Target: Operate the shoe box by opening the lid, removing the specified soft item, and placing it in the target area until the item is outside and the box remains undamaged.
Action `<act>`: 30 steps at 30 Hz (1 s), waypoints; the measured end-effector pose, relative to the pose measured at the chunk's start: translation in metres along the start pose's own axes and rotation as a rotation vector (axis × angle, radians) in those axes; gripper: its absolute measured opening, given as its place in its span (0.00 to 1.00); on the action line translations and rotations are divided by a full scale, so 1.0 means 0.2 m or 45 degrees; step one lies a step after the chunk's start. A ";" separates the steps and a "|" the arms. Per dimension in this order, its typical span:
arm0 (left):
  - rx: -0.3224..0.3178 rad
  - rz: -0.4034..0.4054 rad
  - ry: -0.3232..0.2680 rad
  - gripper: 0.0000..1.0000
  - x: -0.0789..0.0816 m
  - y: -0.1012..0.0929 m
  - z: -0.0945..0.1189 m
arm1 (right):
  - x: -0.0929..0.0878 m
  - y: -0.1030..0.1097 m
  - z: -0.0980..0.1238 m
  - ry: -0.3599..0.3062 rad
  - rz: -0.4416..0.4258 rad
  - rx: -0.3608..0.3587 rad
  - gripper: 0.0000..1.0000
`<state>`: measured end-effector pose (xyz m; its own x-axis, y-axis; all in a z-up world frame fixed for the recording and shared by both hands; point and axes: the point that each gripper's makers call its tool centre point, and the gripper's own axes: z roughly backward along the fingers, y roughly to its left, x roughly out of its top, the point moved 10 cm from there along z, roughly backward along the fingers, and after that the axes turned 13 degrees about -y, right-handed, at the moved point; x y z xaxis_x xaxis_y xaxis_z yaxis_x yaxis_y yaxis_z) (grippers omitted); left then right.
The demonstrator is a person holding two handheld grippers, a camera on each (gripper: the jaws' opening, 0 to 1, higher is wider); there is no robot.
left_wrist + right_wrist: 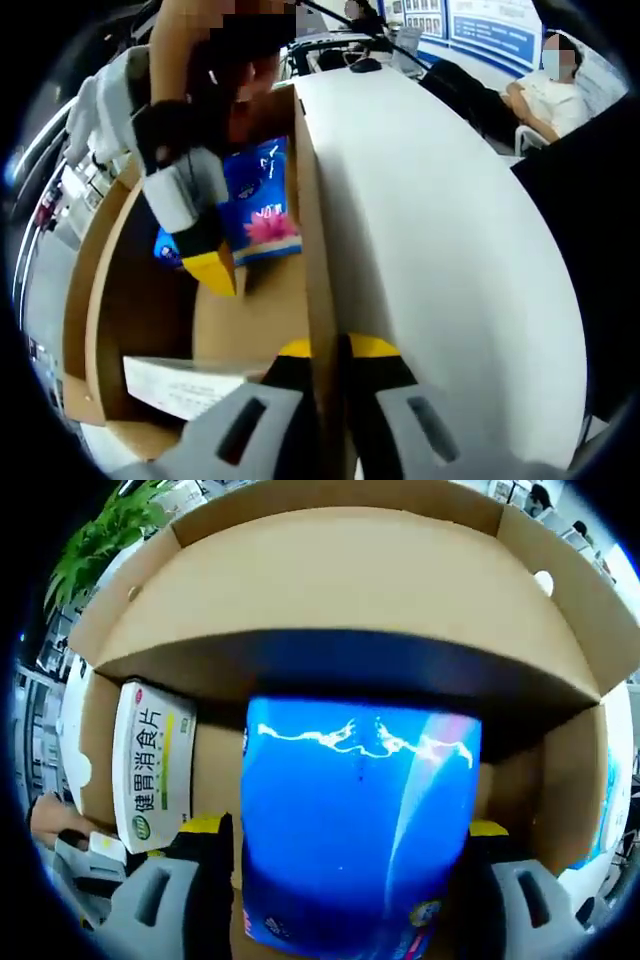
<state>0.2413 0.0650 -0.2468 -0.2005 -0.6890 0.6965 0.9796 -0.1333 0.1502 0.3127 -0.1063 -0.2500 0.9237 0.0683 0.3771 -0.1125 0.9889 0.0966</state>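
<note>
Inside the shoe box (340,590), blue soft pack (355,830) clamped between right hand-held gripper (345,840) jaws.

The pack's (360,830) lower end is cut off; the right gripper (200,240) hides part of it.

The shoe box (340,580) is plain brown cardboard inside, while the lid (430,250) stands white on its outer face. The soft pack (360,830) is bright blue and glossy, with white streaks of glare; in the left gripper view it carries a pink flower and white lettering (262,205). A small white carton (150,765) at the left bears green characters and a yellow stripe. Both grippers are grey with yellow-tipped black fingers (210,265). A green leafy plant (100,535) shows far left.
</note>
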 end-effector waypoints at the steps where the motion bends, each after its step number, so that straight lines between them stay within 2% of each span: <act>1: 0.000 -0.001 0.000 0.03 0.00 0.00 0.00 | 0.00 0.00 0.00 0.003 -0.004 -0.004 0.92; 3: 0.001 0.000 0.002 0.03 0.00 0.00 0.00 | 0.01 -0.02 0.00 0.020 0.008 -0.028 0.88; 12: 0.006 -0.011 0.012 0.03 0.00 0.00 -0.01 | 0.01 -0.03 -0.01 0.021 -0.001 -0.053 0.84; 20: 0.011 -0.013 0.022 0.03 0.01 0.02 -0.02 | 0.02 -0.01 -0.02 0.043 0.016 -0.086 0.85; 23: 0.007 -0.019 0.023 0.04 0.01 0.01 -0.02 | 0.02 0.01 -0.04 0.089 0.095 -0.085 0.87; 25: 0.008 -0.018 0.022 0.04 0.01 0.01 -0.02 | 0.04 0.00 -0.04 0.107 0.068 -0.089 0.87; 30: 0.012 -0.019 0.026 0.04 0.01 0.01 -0.02 | 0.03 0.01 -0.03 0.117 0.066 -0.091 0.87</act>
<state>0.2421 0.0610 -0.2478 -0.2149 -0.7016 0.6794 0.9763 -0.1369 0.1674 0.3197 -0.1038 -0.2524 0.9473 0.1284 0.2935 -0.1380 0.9904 0.0121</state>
